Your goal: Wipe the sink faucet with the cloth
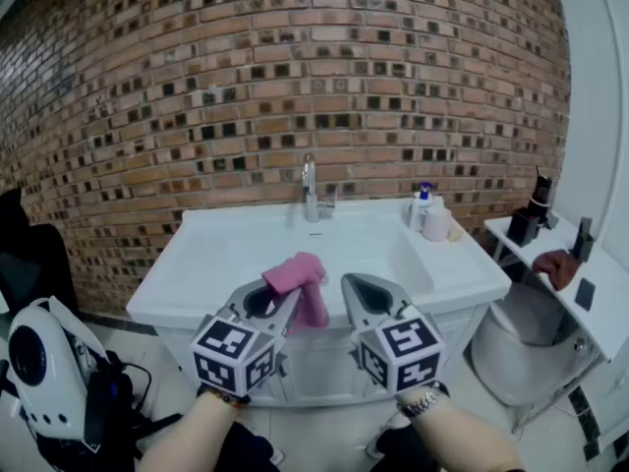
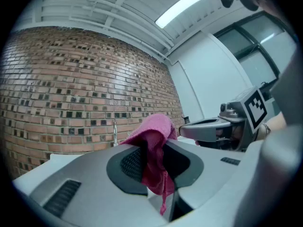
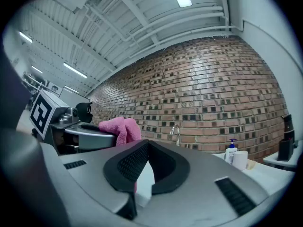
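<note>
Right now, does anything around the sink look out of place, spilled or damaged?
Nothing stands out. The faucet stands upright on the sink, the pink cloth hangs clamped in the left gripper, and the right gripper is shut, empty.

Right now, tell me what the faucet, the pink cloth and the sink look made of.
The faucet: likely metal, polished chrome finish; silvery with bright highlights. The cloth: soft pink fabric, perhaps microfibre; it folds and drapes, surface fuzzy. The sink: white, smooth, slightly glossy; ceramic or moulded composite, can't tell which.
</note>
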The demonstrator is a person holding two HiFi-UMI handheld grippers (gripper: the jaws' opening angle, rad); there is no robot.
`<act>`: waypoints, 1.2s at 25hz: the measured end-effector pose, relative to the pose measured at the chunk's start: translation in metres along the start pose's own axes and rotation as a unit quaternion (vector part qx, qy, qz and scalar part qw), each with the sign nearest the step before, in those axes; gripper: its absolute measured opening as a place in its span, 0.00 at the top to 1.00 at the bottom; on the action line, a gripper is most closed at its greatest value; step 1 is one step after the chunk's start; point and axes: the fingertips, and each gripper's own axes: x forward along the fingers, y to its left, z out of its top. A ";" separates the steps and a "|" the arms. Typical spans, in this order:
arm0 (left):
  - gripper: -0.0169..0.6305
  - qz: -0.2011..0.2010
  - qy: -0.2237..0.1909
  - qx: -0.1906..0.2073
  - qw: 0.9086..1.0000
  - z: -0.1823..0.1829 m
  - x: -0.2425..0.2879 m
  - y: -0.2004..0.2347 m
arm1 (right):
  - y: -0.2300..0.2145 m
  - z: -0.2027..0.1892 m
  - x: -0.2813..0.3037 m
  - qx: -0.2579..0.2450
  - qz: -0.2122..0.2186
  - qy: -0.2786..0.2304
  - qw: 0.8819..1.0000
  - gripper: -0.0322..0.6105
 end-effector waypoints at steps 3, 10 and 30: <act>0.84 0.000 -0.004 0.002 1.000 -0.001 0.020 0.013 | -0.014 -0.006 0.019 -0.001 0.001 0.000 1.000 0.93; 0.84 0.009 -0.004 0.008 1.000 0.000 0.058 0.052 | -0.041 -0.004 0.070 -0.001 -0.001 -0.006 1.000 0.93; 0.84 0.020 -0.011 0.015 1.000 0.003 0.152 0.157 | -0.093 -0.010 0.191 -0.003 0.008 -0.004 1.000 0.93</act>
